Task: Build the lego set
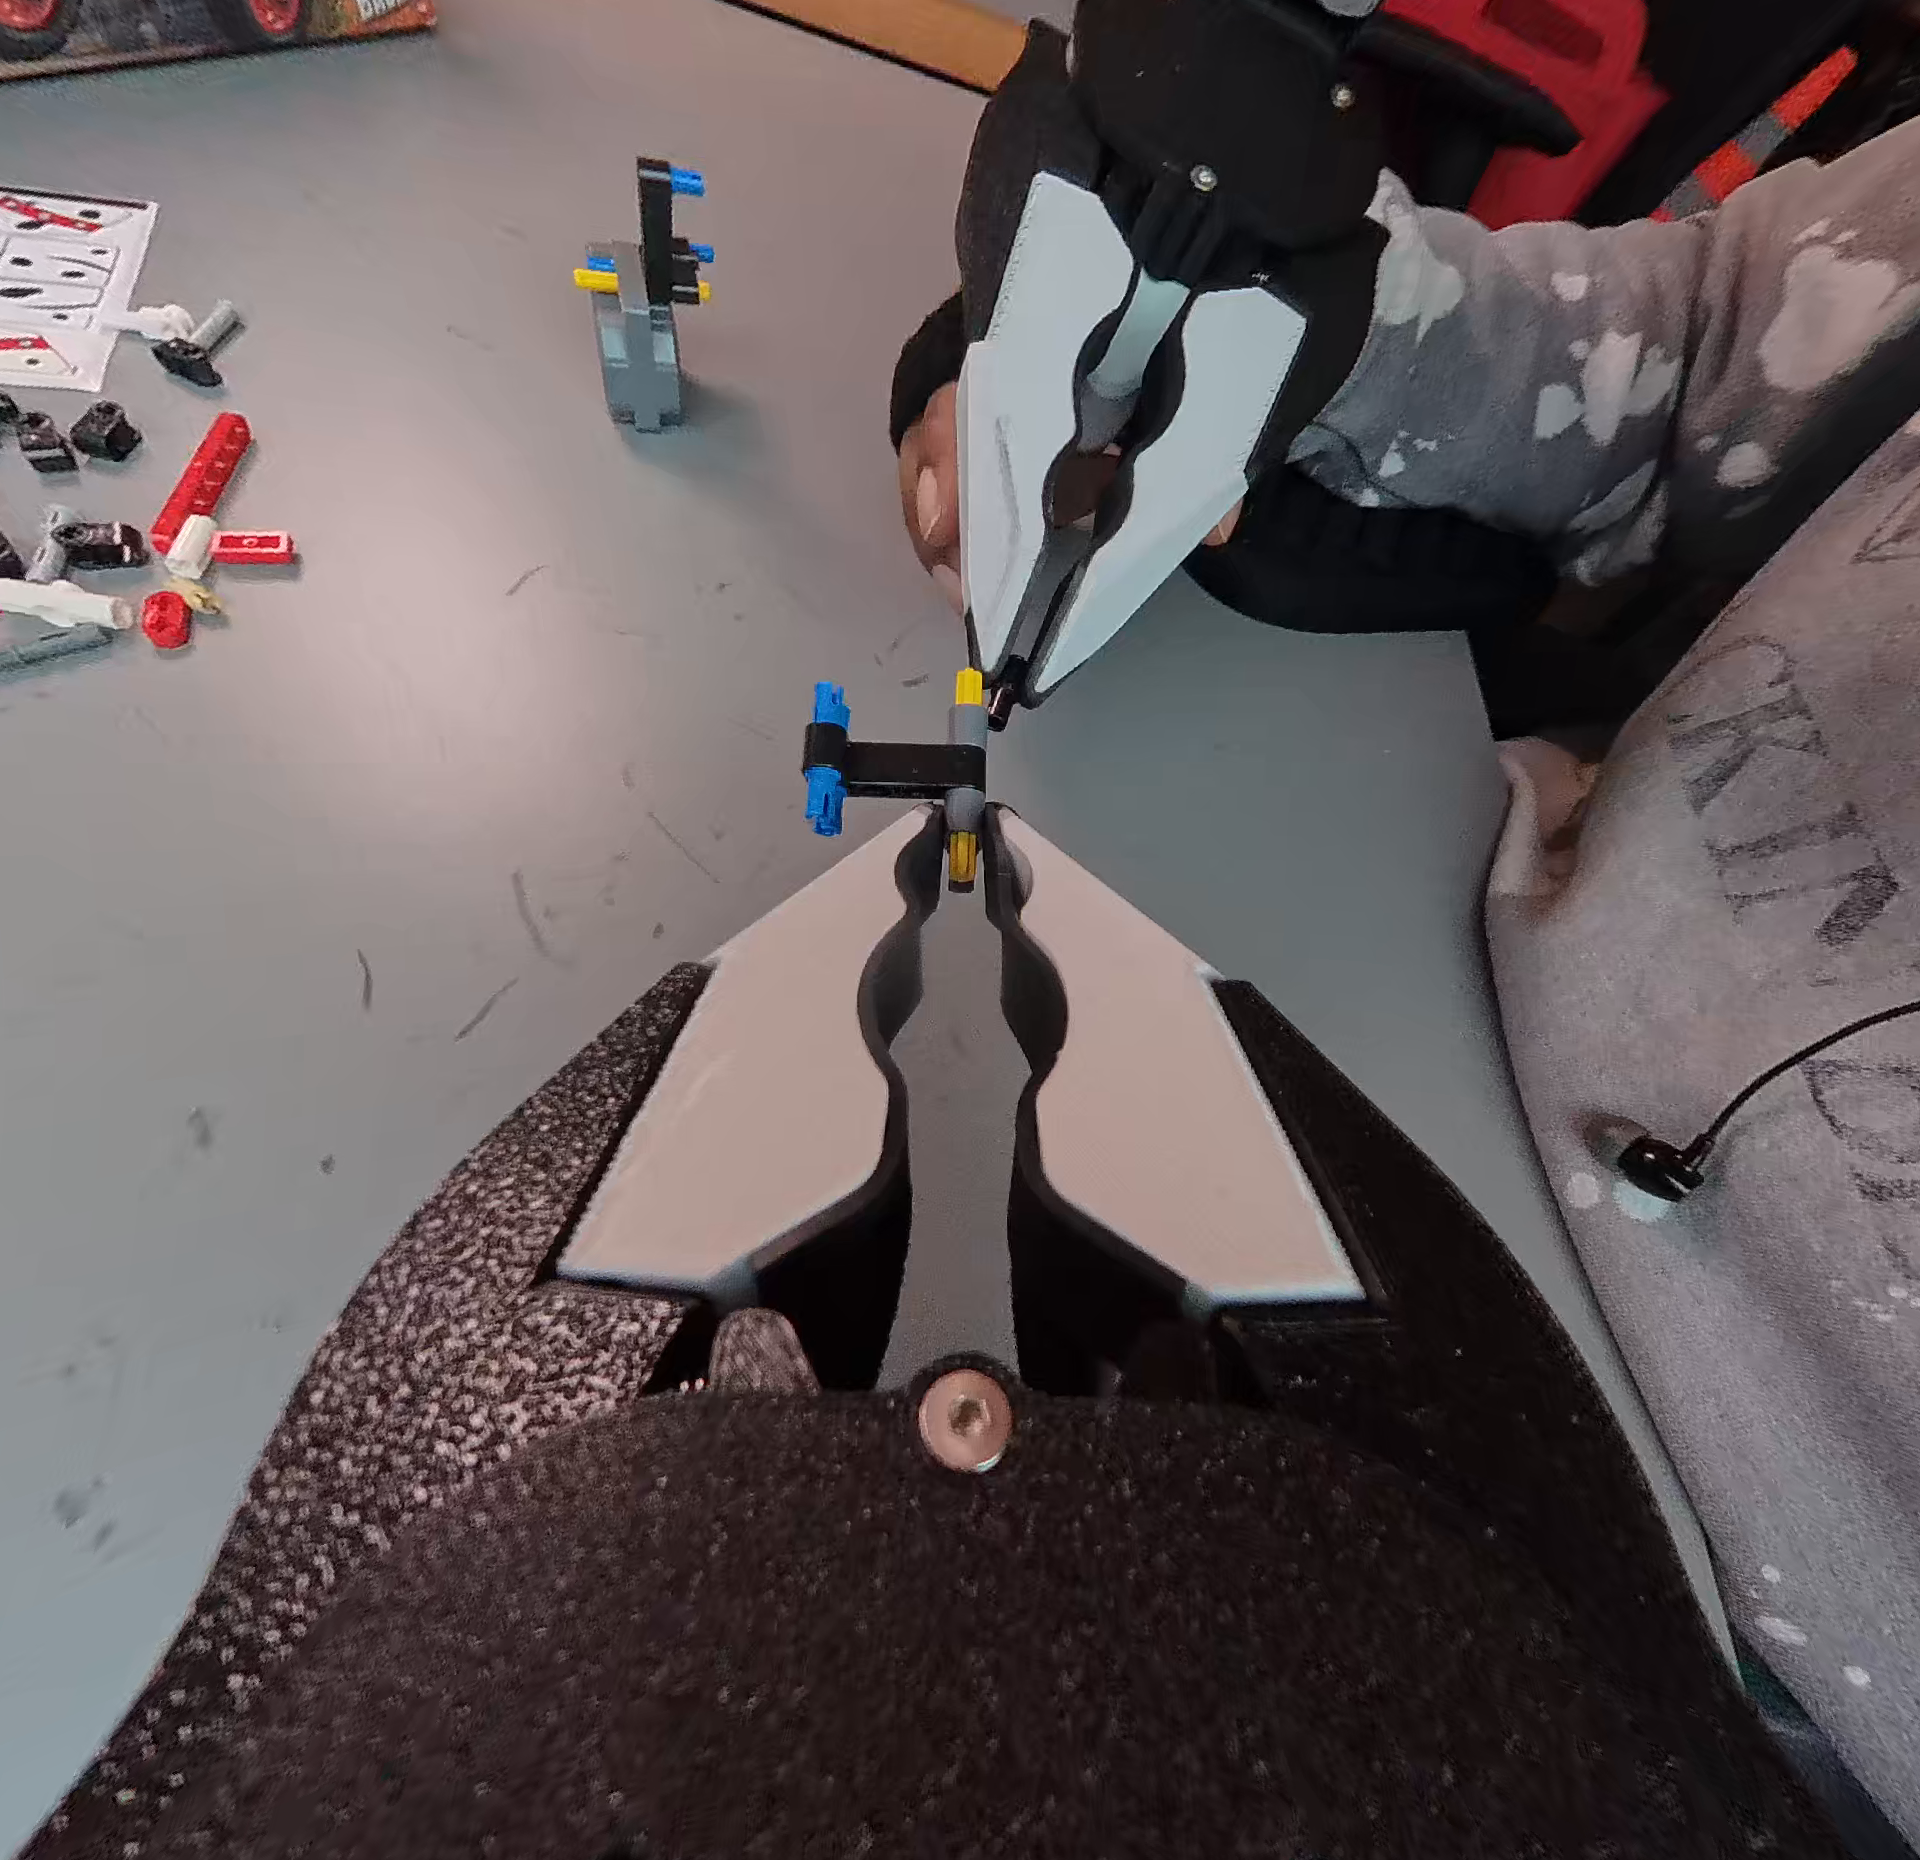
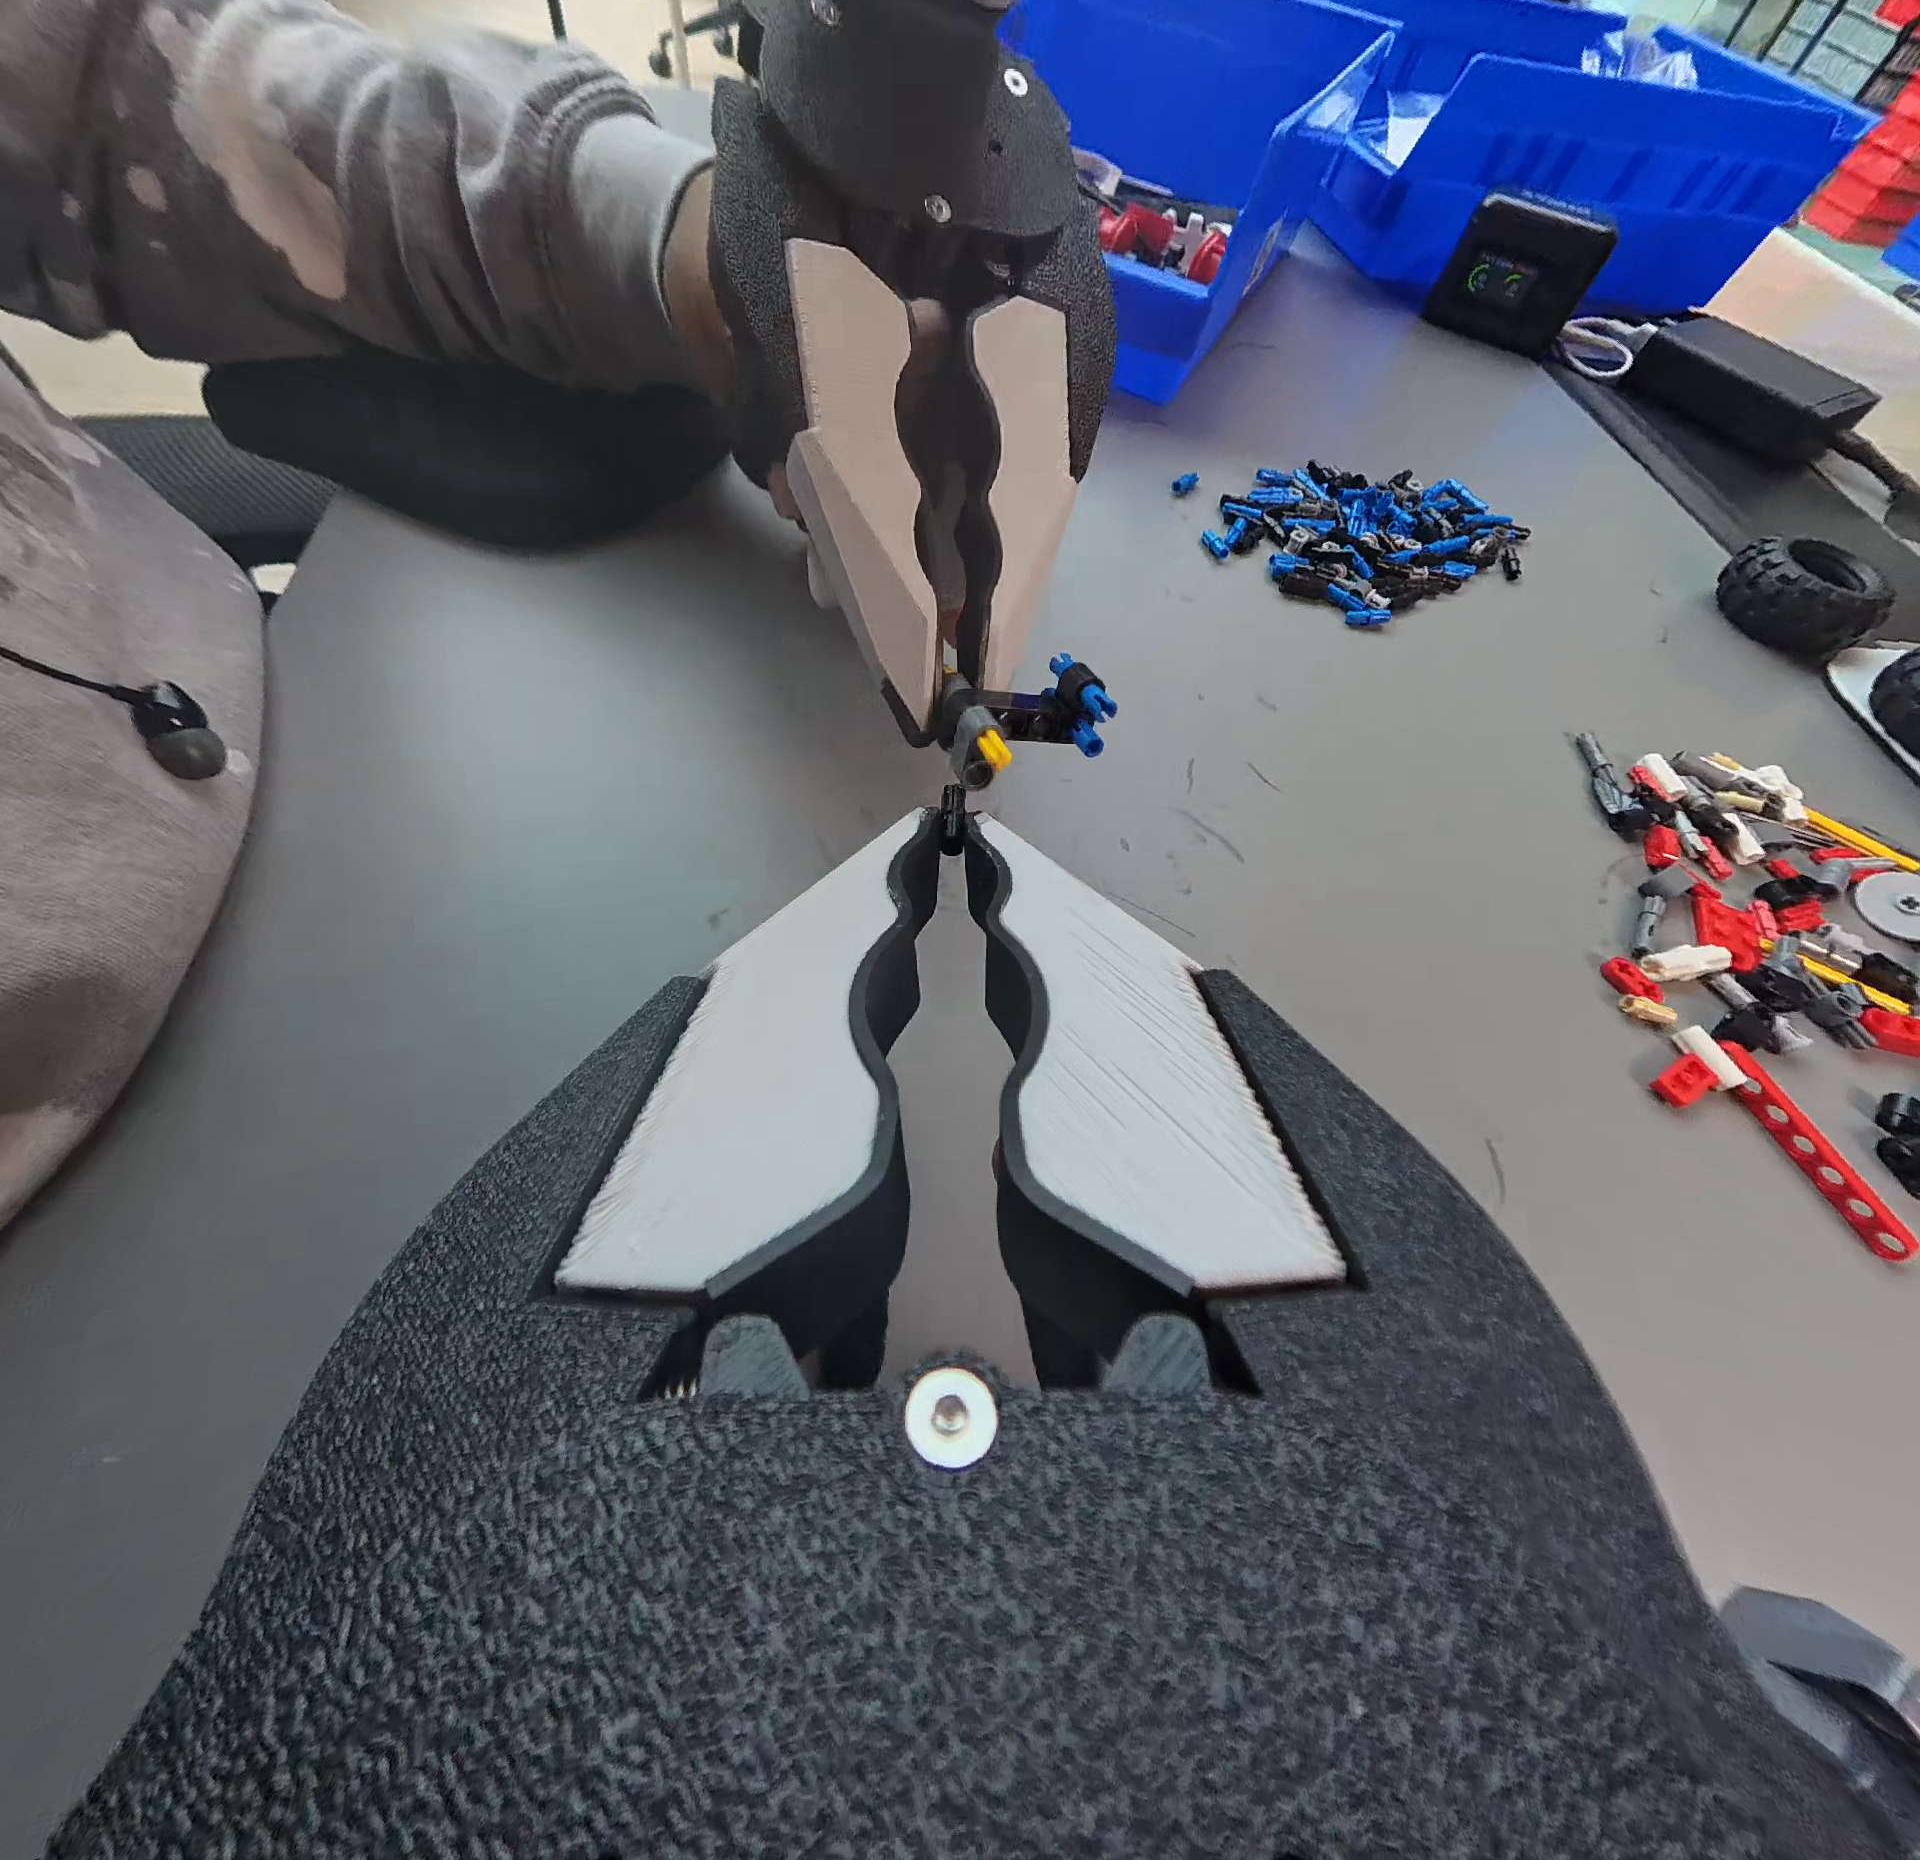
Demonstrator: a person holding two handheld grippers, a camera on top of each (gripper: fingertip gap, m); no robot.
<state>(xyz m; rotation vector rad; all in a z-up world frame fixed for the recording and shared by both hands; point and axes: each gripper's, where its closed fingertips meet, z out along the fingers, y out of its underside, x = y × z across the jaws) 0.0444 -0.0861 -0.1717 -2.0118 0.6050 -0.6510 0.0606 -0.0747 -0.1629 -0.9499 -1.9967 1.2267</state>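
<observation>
1. Where the left wrist view looks along its own fingers, the left gripper (image 1: 964, 823) is clamped on the yellow-and-grey axle end of a small black lego assembly (image 1: 899, 763), held just above the grey surface (image 1: 436, 875). A blue pin (image 1: 828, 758) sticks out at the assembly's far left end. The right gripper (image 1: 1003, 690) comes in from the upper right, its tips closed on a small black pin (image 1: 1000, 706) right beside the axle's upper end. Open surface lies to the left and ahead; a standing grey-and-black sub-build (image 1: 644, 304) is well apart, and loose red and black parts (image 1: 156, 522) sit near the left edge. A sleeve (image 1: 1558, 356) and grey clothing close off the right side.

2. Seen from the right wrist view, the right gripper (image 2: 951, 823) pinches the black pin (image 2: 950, 818), just short of the assembly (image 2: 1023, 714) held by the left gripper (image 2: 940, 714). A pile of blue and black pins (image 2: 1361, 543) and mixed parts (image 2: 1766, 937) lie well apart on the right; blue bins (image 2: 1558, 148) line the far edge.
</observation>
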